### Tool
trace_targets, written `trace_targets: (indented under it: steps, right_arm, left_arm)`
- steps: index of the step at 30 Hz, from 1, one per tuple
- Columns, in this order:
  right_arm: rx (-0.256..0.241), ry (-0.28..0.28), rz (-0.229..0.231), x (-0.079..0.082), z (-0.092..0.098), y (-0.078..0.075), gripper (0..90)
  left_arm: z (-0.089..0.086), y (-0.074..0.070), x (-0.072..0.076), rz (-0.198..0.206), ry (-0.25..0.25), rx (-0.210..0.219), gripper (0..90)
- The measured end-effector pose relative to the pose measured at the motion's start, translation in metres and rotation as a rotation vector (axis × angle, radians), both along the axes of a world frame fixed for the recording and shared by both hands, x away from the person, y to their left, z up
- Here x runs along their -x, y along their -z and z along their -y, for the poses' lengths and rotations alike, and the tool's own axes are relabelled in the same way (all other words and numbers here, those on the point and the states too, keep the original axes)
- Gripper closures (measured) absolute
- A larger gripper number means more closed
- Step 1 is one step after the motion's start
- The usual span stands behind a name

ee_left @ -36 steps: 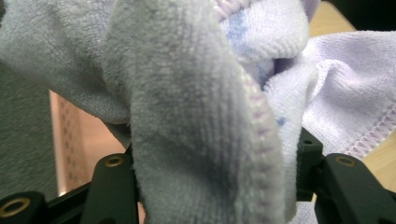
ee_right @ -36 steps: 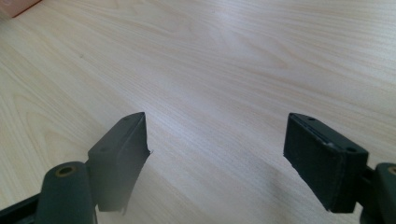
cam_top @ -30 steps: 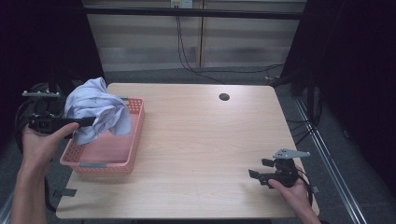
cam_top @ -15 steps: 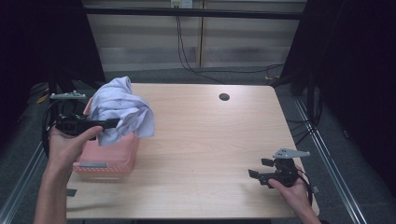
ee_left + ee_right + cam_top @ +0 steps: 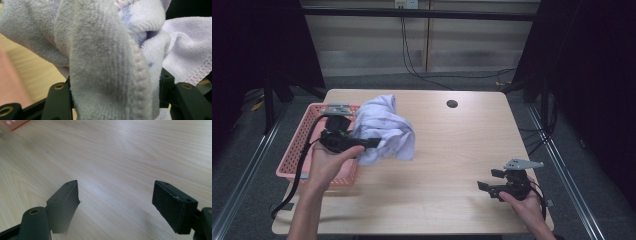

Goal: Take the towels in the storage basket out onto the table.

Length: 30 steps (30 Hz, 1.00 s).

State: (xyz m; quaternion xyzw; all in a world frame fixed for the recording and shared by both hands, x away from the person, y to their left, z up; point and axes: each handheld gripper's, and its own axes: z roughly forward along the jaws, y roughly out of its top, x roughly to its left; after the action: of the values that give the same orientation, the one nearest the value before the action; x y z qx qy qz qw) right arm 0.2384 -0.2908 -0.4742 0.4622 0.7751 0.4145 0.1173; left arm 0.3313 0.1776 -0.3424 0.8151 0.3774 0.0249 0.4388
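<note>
- Tabletop (image 5: 442,165) is sitting below the pale towel (image 5: 384,131), which is hanging bunched beside the pink basket (image 5: 294,155); trailing folds could be snagging its rim.
- Left gripper (image 5: 369,143) is clamping one fold; thin bite risks slipping.
- Right gripper (image 5: 486,189) is resting released, jaws apart.

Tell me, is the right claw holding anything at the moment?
No, the right claw has its jaws spread wide with nothing but bare wooden table between them.

Bright tabletop, dark surroundings, blurred close-ups.
</note>
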Motion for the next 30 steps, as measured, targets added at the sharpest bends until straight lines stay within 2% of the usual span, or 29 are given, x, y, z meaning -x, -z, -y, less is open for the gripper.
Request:
trace_targets:
  steps: [3, 5, 6, 10, 12, 13, 16, 18, 22, 24, 25, 26, 28, 30]
  right_arm:
    - [0.000, 0.003, 0.000, 0.000, 0.000, 0.000, 21.1]
    - [0.000, 0.002, 0.000, 0.000, 0.000, 0.000, 21.1]
    - [0.000, -0.001, 0.000, 0.000, 0.000, 0.000, 21.1]
    - [0.002, -0.003, 0.003, 0.001, 0.000, 0.000, 21.1]
    - [0.001, -0.006, 0.002, 0.000, 0.000, 0.000, 21.1]
    - [0.001, -0.007, 0.001, 0.000, 0.000, 0.000, 21.2]
    - [0.008, -0.010, -0.002, 0.001, -0.001, 0.001, 21.2]
    - [0.009, -0.010, -0.004, 0.001, -0.002, 0.001, 21.1]
    - [0.008, -0.009, -0.002, 0.000, -0.004, 0.001, 21.1]
    - [0.000, -0.023, 0.009, 0.000, -0.005, 0.000, 21.2]
    - [-0.004, -0.023, 0.007, 0.000, -0.006, -0.001, 21.1]
    - [-0.004, -0.025, 0.003, 0.001, -0.008, -0.001, 21.2]
    - [-0.001, -0.036, 0.005, 0.000, -0.010, -0.002, 21.1]
    - [-0.004, -0.042, 0.006, -0.001, -0.012, -0.003, 21.2]
  left_arm:
    - [0.023, 0.011, 0.006, -0.014, 0.055, -0.003, 42.0]
    - [0.040, 0.022, 0.008, -0.035, 0.098, -0.017, 41.8]
    - [0.050, 0.032, 0.010, -0.049, 0.121, -0.027, 41.6]
    - [0.070, 0.061, 0.010, -0.096, 0.143, -0.062, 40.9]
    - [0.080, 0.079, 0.009, -0.127, 0.169, -0.101, 40.8]
    - [0.085, 0.087, 0.010, -0.130, 0.178, -0.124, 40.7]
    - [0.094, 0.110, 0.011, -0.151, 0.202, -0.146, 37.2]
    - [0.099, 0.123, 0.012, -0.149, 0.226, -0.141, 31.9]
    - [0.100, 0.123, 0.012, -0.102, 0.224, -0.122, 25.2]
    - [0.097, 0.121, 0.014, -0.111, 0.204, -0.099, 20.4]
    - [0.091, 0.120, 0.014, -0.109, 0.206, -0.064, 20.0]
    - [0.088, 0.120, 0.014, -0.108, 0.207, -0.049, 17.6]
    - [0.078, 0.118, 0.014, -0.130, 0.192, -0.049, 18.4]
    - [0.069, 0.114, 0.017, -0.131, 0.167, -0.049, 17.7]
